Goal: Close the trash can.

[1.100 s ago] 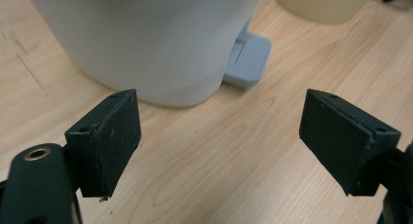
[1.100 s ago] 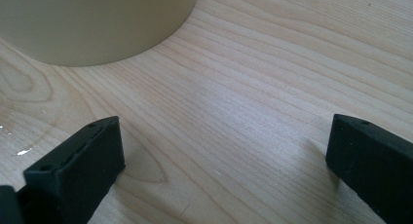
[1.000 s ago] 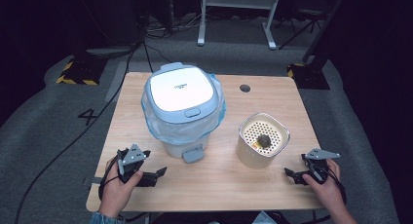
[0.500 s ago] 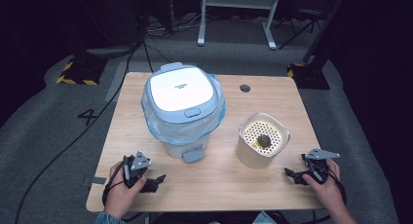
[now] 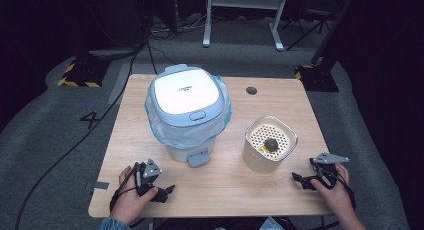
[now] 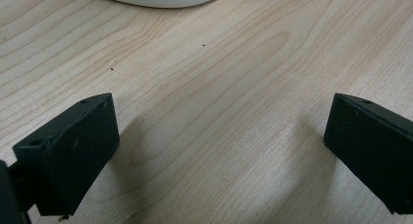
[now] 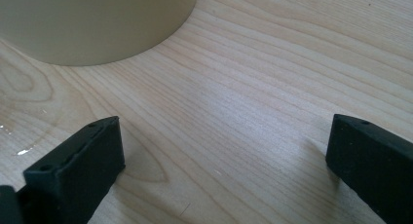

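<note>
Bin (image 5: 187, 112) with its white-blue lid closed stands toward the table's (image 5: 280, 97) left half, well back from the near edge, a pedal (image 5: 198, 158) sticking out toward you. Right of it sits a cream perforated canister (image 5: 270, 142) with a dark lump (image 5: 270, 144) on top. Your left tool (image 5: 162, 192) rests near the near-left corner — its jaws spread wide over bare wood, gripping nothing, the bin's base just ahead. Your right tool (image 5: 301, 180) lies by the near-right corner — likewise released, with the canister's wall close in front of it.
</note>
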`<state>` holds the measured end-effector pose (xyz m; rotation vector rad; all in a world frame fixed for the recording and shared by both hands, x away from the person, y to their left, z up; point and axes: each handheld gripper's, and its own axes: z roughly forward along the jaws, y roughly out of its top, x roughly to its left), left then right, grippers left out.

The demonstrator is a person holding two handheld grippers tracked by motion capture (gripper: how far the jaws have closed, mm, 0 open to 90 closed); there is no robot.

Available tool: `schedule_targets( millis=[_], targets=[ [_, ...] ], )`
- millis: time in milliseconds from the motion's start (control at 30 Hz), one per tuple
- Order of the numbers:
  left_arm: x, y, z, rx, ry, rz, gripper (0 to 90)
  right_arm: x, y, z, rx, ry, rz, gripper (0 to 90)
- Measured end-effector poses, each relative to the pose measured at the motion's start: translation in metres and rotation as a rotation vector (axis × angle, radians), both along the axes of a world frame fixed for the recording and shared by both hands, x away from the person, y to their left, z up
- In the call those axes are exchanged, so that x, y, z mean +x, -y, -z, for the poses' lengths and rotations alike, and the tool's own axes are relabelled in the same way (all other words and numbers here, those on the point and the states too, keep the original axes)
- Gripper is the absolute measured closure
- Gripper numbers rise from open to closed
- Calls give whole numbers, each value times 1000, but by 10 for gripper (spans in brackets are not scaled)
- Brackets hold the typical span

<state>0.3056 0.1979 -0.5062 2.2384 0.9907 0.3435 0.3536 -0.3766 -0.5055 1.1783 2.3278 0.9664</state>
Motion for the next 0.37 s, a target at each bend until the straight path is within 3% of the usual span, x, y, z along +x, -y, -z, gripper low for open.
schedule_targets(
  millis=[367],
  targets=[
    [4, -4, 0, 2, 4, -44, 1, 0, 0, 0, -1, -1, 0, 4]
  ],
)
